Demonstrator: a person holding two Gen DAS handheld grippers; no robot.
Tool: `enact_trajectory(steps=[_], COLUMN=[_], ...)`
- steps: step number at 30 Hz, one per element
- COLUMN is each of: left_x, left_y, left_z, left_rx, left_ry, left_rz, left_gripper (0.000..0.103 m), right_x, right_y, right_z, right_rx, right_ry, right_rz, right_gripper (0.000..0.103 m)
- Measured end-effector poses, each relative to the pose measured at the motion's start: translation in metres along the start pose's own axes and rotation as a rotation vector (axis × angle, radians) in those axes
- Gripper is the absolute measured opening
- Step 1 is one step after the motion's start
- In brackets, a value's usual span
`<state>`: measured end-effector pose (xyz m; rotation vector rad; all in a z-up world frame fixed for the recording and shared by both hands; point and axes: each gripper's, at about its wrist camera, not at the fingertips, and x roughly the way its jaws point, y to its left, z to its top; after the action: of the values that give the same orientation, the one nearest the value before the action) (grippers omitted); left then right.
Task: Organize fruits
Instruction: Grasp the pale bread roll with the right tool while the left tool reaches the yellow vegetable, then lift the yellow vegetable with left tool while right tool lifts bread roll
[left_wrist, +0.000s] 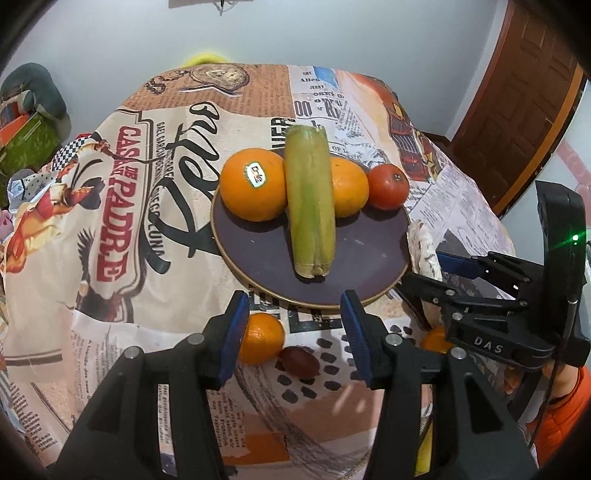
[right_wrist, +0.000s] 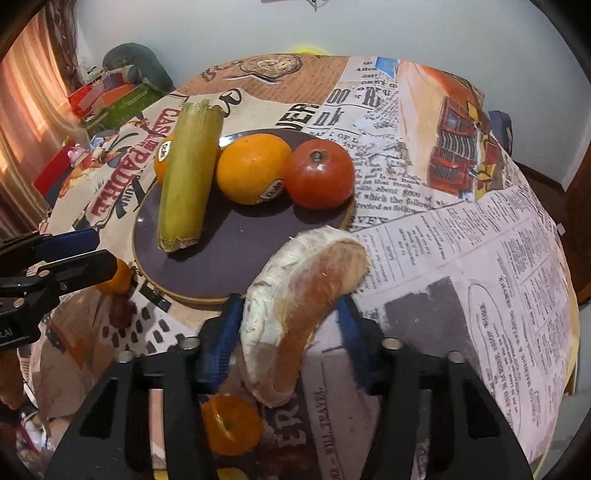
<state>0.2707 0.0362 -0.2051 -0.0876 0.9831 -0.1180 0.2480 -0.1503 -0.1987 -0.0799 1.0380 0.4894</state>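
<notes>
- Round dark purple plate with a tan rim (left_wrist: 369, 258) sits on a surface covered by a newspaper-print cloth (left_wrist: 122, 206).
- On the plate: a long pale-green stalk segment (left_wrist: 310, 199), lying flat. In the left wrist view its long axis runs from the near rim to the far rim, cut ends at both tips; the far end overhangs the plate edge.
- Two oranges flank the stalk, touching it: a sticker-bearing orange (left_wrist: 253, 184) on its left, a second orange (left_wrist: 349, 186) on its right. A red tomato (left_wrist: 388, 186) sits just beside the second orange at the plate's right edge, stem scar up.
- Off the plate, on the near side: a small orange mandarin (left_wrist: 260, 338) and a dark reddish oval fruit (left_wrist: 299, 362), touching or nearly so.
- Left gripper (left_wrist: 295, 341): blue-padded jaws partly open, nothing between them; it hovers over the cloth, with the mandarin showing past the left pad.
- Right gripper (right_wrist: 291, 332): jaws narrowed on either side of a curved peeled citrus wedge with white pith and pink flesh (right_wrist: 295, 306). The left pad touches the wedge; contact at the right pad I cannot tell.
- Wedge's long axis arcs from between the jaws toward the plate's near-right rim, its far tip pointing right.
- A second small mandarin (right_wrist: 231, 424) lies below the right gripper.
</notes>
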Motion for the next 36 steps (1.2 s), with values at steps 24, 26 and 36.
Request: enact_trajectory(steps=[24,26,36], left_x=[-0.032,-0.032,0.0], left_y=[-0.082,-0.091,-0.125], left_z=[-0.051,-0.057,-0.084], left_rx=[0.088,0.104,0.184], left_ry=[0.065,0.076,0.176], left_rz=[-0.12,-0.127,-0.125], left_gripper=[0.057,0.059,0.054], right_x=[-0.109,-0.117,-0.129], right_y=[-0.034,-0.03,-0.024], right_z=[-0.064,-0.067,-0.08], right_rx=[0.084,0.079,0.081], right_ry=[-0.114,-0.128,-0.154], right_rz=[-0.074,-0.069,-0.039], right_gripper=[0.021,0.021,0.021])
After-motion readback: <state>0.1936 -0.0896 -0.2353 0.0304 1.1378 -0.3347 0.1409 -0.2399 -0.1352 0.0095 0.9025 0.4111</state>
